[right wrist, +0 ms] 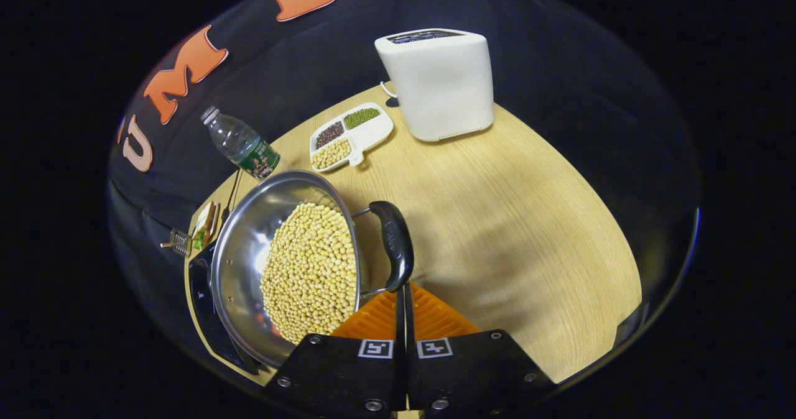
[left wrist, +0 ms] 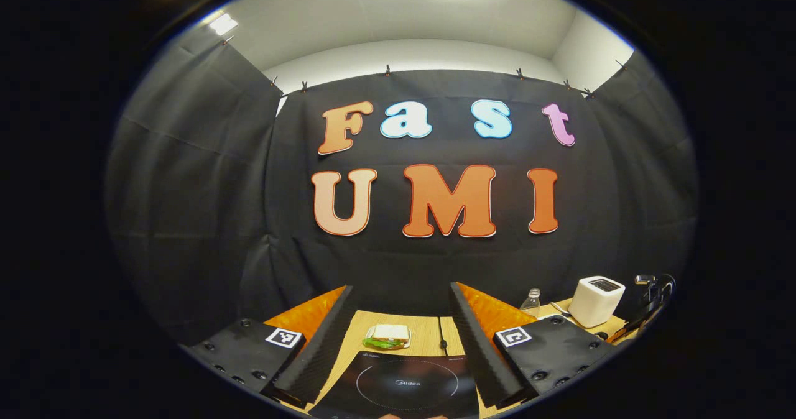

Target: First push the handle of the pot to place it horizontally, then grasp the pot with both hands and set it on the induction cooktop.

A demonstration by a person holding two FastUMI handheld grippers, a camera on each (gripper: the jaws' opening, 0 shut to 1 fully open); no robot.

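- Above the near edge of the induction cooktop [left wrist: 407, 383], the left gripper [left wrist: 398, 344] hangs level with its 2 fingers spread wide apart and nothing between them.
- In the right gripper view, the right gripper [right wrist: 404, 298] points down at the wooden table [right wrist: 497, 220]. Its 2 fingers are pressed together, with their tips right at the lower end of the pot's black handle [right wrist: 395, 242]. I cannot tell if they pinch it or just touch it.
- The pot [right wrist: 249, 251] is round, shiny metal and full of little yellow beans [right wrist: 311, 270]. Its far side sits over the dark cooktop.
- The cooktop is cut off at the bottom of the left gripper view.
- A smooth white toaster [right wrist: 438, 83], a 3-part white tray [right wrist: 351, 134] and a clear bottle [right wrist: 242, 145] stand farther back.
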